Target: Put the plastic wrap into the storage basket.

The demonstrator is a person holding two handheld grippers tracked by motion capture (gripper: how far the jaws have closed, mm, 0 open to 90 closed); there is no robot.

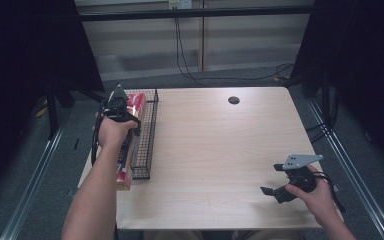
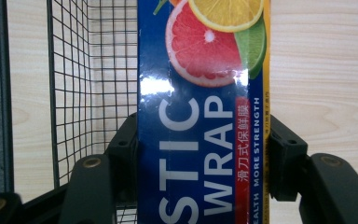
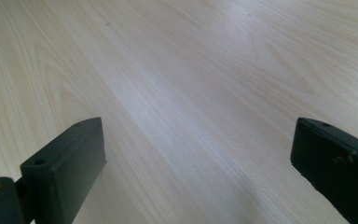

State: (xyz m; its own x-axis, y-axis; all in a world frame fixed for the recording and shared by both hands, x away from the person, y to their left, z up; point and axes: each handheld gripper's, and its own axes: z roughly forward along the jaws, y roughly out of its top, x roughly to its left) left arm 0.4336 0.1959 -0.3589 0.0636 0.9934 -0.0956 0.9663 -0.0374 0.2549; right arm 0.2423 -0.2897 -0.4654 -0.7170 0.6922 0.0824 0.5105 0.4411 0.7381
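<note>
Claws, two, hand-held. Left claw (image 1: 125, 111): pinching a plastic wrap box (image 2: 203, 116) across its narrow sides, both pads pressed flat against the blue carton with citrus print. Box is long, lying lengthwise in the wire basket (image 1: 149, 132), its near end sticking out past the basket's near end. Basket stands at the bench's (image 1: 215, 150) left edge. Right claw (image 1: 279, 192): jaws spread wide, nothing between them, held low over bare wood well to the right of the basket.
</note>
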